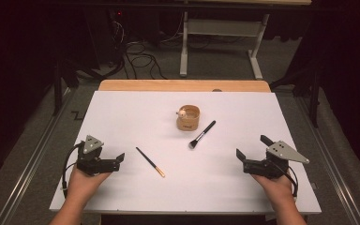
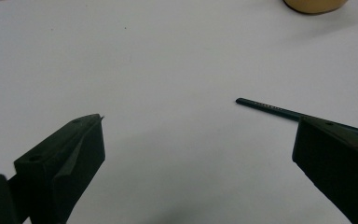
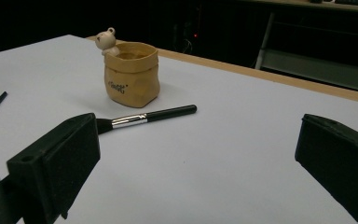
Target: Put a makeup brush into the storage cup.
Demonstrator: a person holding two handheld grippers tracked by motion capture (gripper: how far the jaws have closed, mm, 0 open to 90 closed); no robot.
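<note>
Overhead: left gripper point(image 1: 115, 161) and right gripper point(image 1: 249, 151) jaws spread, empty, resting on table point(image 1: 122, 112). Pencil point(image 1: 150, 162) near left gripper; brush point(image 1: 202, 134) beside pot point(image 1: 188, 118). Right gripper view reveals bear figure point(image 3: 106, 39) on pot rim.

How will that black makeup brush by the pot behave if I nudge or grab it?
The makeup brush has a slim round handle, so it will probably roll when nudged. Its handle looks stiff, the bristles soft. It seems light; the right hand-held gripper, open, should lift it easily.
</note>
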